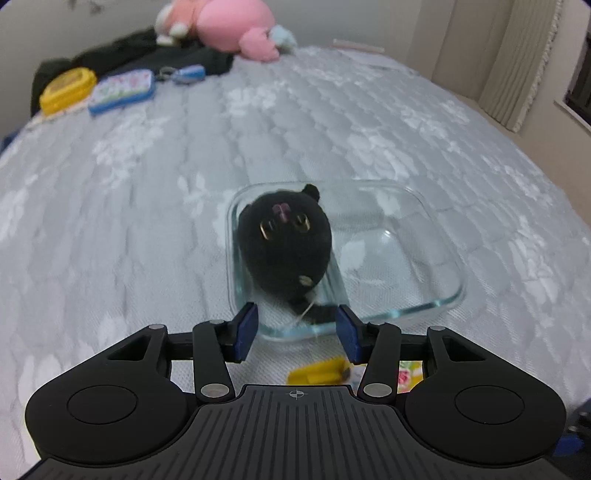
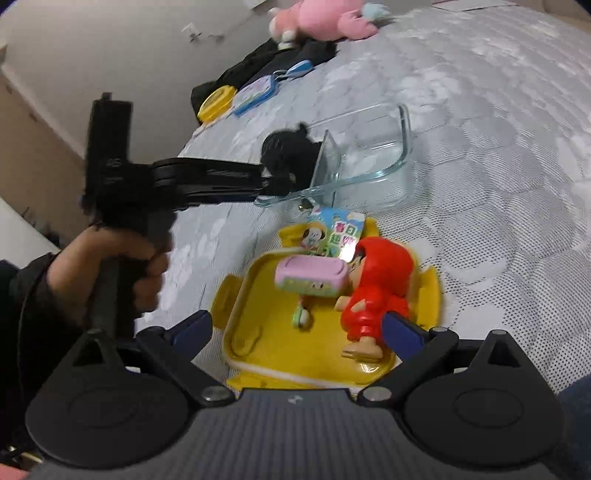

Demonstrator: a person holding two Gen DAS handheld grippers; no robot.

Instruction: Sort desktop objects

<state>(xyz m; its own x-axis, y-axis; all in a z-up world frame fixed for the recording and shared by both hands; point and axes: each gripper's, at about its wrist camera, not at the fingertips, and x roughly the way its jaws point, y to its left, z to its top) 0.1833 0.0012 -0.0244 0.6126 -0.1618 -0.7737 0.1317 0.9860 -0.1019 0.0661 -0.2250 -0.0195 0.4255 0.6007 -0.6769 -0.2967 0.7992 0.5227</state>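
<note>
The glass dish is the landmark here. Nearest the left camera, the left gripper stands with its blue pads spread wide and nothing between them, its tips at the dish's near rim. The black plush toy lies in the dish's left half, just beyond the tips, its cord trailing over the bottom toward the near wall. The main risk, as I judge it: that loose cord could snag on a pad as the gripper moves away and drag the toy back over the rim, or a pad could knock the light dish across the soft quilted bed.

On the near side of the dish sits a yellow lid bearing a red figure, a pink case and a printed card. The right gripper hovers over the lid's near edge, jaws wide, holding nothing, one pad just beside the figure; a careless close there could tip it off.

Far beyond the dish lie a yellow tin, a blue tin and a pink plush.
</note>
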